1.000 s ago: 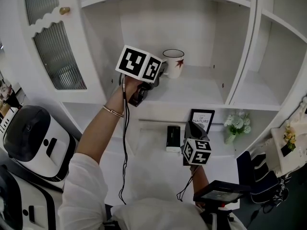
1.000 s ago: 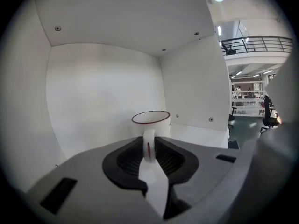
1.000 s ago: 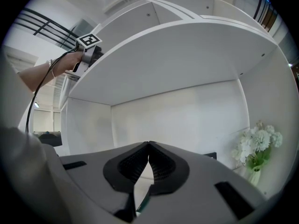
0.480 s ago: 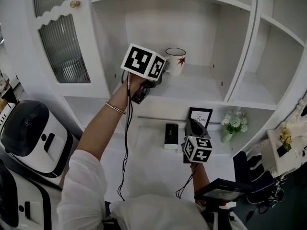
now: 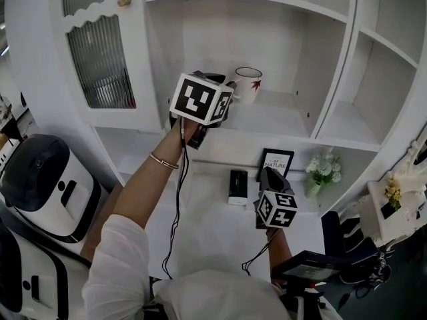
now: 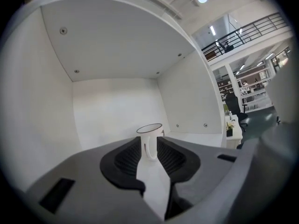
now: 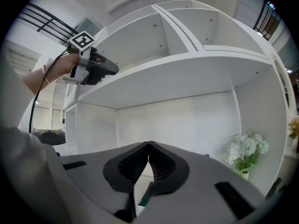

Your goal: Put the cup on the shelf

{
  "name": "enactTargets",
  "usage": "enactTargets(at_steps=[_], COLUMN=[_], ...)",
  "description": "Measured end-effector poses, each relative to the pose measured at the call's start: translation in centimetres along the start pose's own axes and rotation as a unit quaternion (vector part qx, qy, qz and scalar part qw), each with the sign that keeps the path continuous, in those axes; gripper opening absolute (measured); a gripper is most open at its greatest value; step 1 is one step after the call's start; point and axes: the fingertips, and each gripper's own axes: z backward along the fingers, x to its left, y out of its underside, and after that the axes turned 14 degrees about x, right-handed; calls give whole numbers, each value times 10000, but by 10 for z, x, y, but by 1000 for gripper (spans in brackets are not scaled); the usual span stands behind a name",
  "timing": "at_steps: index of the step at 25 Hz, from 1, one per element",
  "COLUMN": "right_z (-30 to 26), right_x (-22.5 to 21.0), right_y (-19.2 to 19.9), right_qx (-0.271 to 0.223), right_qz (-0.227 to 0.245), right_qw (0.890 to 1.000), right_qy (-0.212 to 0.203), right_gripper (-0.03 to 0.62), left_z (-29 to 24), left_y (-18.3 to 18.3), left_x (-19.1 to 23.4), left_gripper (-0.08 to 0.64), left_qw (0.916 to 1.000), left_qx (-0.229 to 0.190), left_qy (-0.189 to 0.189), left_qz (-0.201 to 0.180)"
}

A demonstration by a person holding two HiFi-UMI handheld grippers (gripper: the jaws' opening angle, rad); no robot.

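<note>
A white cup (image 5: 248, 85) with a red leaf print stands upright on the middle shelf (image 5: 267, 122) of a white cabinet. My left gripper (image 5: 224, 93) hovers just left of and short of it, open, with nothing between the jaws. In the left gripper view the cup (image 6: 150, 141) shows through the gap of the left gripper (image 6: 149, 147), handle toward me, apart from the pads. My right gripper (image 5: 270, 177) hangs low in front of the lower shelf, and the right gripper view shows the right gripper (image 7: 148, 147) shut and empty.
On the lower shelf stand a framed picture (image 5: 278, 162), white flowers (image 5: 325, 172) and a small dark box (image 5: 237, 187). A ribbed glass door (image 5: 100, 52) closes the cabinet's left side. A white appliance (image 5: 47, 185) sits at lower left. An upright divider (image 5: 337, 65) bounds the shelf's right.
The left gripper has drawn back a little from the cup, which stays standing on the shelf. The right gripper has hardly moved.
</note>
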Motion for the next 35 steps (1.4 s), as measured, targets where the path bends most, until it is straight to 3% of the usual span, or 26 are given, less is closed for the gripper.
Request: enactTargets(at_steps=[6,9,12,19,25,31,35], right_z=[18,26,34,48,60,75,83], right_x=[2,6,14,30,34,33,39], right_y=[-3,-3,0,16,32,41,46], right_qx=[-52,-75,-72,48,123,98,43], right_qz=[59,38,26,27,70,77,92], right_qw=[9999,9998,9998,9997,9995,9992,9992], right_qy=[148,185,189,244,284,381,374], right_gripper=[23,23,23,23,23,23,23], left_z=[40,65,77,66,52,50,55], left_y=[5,12,32,101,168,236,270], left_x=[-16,-32,-54,-92,-115,-150,-151], left_gripper=[84,64,52,48,41,8,8], left_qw=[9954,9877,9824,9801,9827,9702,9742], left_qx=[-898,-1502,-1747,-1503,-1213,-945,-679], left_qy=[21,89,288,769,527,955,690], left_qz=[322,424,599,1041,1294,2018,2040])
